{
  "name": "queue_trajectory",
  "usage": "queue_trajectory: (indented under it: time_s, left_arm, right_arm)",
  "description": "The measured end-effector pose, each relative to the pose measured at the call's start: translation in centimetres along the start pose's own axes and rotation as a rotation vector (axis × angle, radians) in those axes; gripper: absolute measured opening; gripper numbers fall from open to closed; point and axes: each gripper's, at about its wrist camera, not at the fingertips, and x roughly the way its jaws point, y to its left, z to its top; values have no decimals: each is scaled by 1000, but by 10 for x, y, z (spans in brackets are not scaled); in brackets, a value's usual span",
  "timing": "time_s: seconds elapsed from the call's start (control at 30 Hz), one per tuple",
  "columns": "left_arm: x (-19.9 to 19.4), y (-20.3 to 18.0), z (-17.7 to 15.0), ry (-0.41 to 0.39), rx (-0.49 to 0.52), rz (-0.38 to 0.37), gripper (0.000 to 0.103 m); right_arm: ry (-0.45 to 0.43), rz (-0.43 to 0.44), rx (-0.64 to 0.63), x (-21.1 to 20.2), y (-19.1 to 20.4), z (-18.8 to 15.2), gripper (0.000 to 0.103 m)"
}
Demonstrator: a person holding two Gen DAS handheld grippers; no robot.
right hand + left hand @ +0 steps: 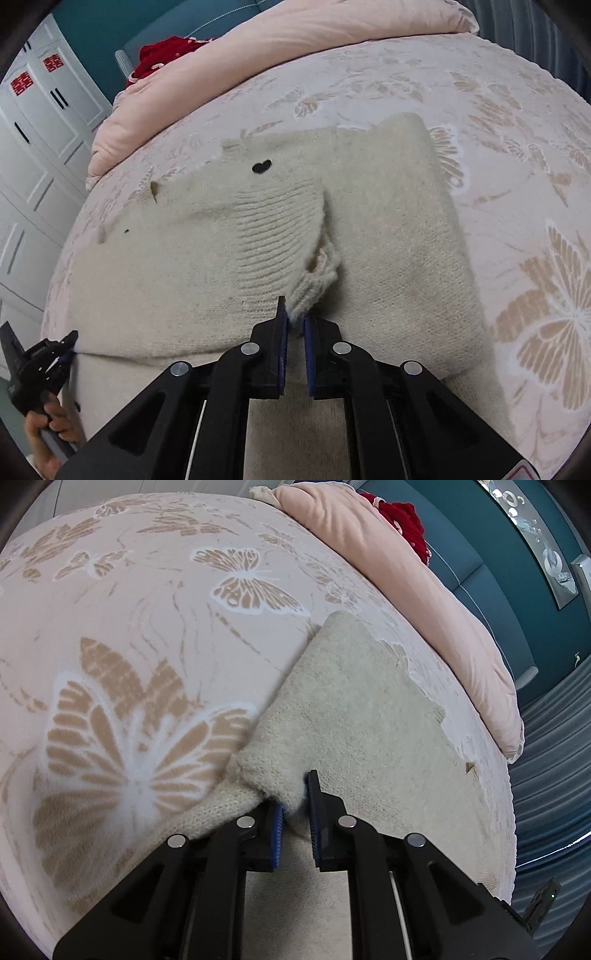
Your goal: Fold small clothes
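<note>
A cream knitted sweater point(351, 709) lies flat on a pink bedspread with butterflies point(147, 627). In the left wrist view my left gripper point(295, 794) is shut on a bunched fold at the sweater's near edge. In the right wrist view the sweater point(388, 240) shows a small black heart point(261, 167), and one sleeve is folded across the body. My right gripper point(294, 312) is shut on that sleeve's ribbed cuff point(314, 291), which is lifted slightly. The left gripper point(70, 345) appears at the lower left, held by a hand point(44, 424), at the sweater's edge.
A rolled pink quilt point(258, 48) lies along the far side of the bed, with a red garment point(162, 55) behind it against a teal headboard point(480, 554). White wardrobe doors point(37, 147) stand to the left. The bed's edge point(509, 812) drops toward blue-grey curtains point(554, 775).
</note>
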Motion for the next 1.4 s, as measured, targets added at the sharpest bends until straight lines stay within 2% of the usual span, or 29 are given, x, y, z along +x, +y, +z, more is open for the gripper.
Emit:
queue_trajectory:
  time_s: [0.07,0.1,0.13,0.17,0.2,0.23,0.27,0.3,0.43,0.47,0.5,0.57,0.6,0.67,0.73,0.77,0.8,0.83,0.93,1.03,1.1,1.17,1.3,1.4]
  left_arm:
    - [-1,3,0,-2,-16,-17,12]
    - [-2,4,0,-7,-26,-29,12]
    - [-5,6,0,-15,-46,-41,12]
    - [-9,8,0,-27,-73,-53,12]
    - [-13,10,1,-43,-101,-60,12]
    - [-17,13,2,-62,-131,-66,11]
    - [-20,14,3,-74,-143,-59,10]
    - [-20,14,5,-77,-136,-44,10]
    - [-25,9,7,-127,-68,20,8]
    - [-22,11,7,-120,-63,23,9]
    - [-18,14,5,-113,-67,24,9]
    - [-15,17,3,-121,-56,18,9]
    - [-16,15,2,-127,-30,26,9]
    - [-16,12,-1,-141,19,43,10]
    - [-14,13,-4,-160,36,37,10]
    - [-14,15,-6,-169,32,27,10]
    - [-14,16,-7,-178,28,17,11]
    - [-14,18,-8,-188,24,5,11]
    - [-15,24,-11,-207,5,-40,11]
    - [-15,35,-12,-213,-35,-108,12]
    - [-15,39,-13,-220,-48,-137,12]
    - [-14,40,-14,-227,-46,-146,12]
    - [-12,39,-16,-240,-33,-143,12]
    - [-10,39,-17,-251,-29,-148,12]
  right_arm:
    - [-17,55,53,-10,-3,5,22]
    - [-26,50,61,-11,-4,8,37]
    - [-29,25,64,-9,-5,11,47]
    - [-15,7,73,-3,-7,14,47]
    - [8,10,89,5,-10,16,42]
    - [31,17,103,12,-12,18,18]
    - [40,18,104,16,-11,22,8]
    - [21,34,98,12,-6,26,8]
    - [-207,196,23,-50,19,36,7]
    - [-223,165,9,-50,16,34,7]
    - [-177,87,-6,-35,9,32,7]
    - [5,-38,14,14,-16,22,7]
    - [23,-20,26,23,-26,16,5]
    - [-40,-9,55,5,-27,16,9]
    - [-128,-90,92,-21,-21,18,19]
    - [-189,-108,81,-35,-12,19,19]
    - [-232,-82,51,-46,2,20,17]
    - [-232,-31,7,-51,22,23,14]
    - [-98,109,-222,-29,114,24,9]
    - [68,217,-411,23,204,10,4]
    - [120,203,-504,60,253,0,2]
    - [174,187,-540,98,290,-2,2]
    - [237,121,-519,162,329,-1,0]
    - [212,80,-515,186,348,6,0]
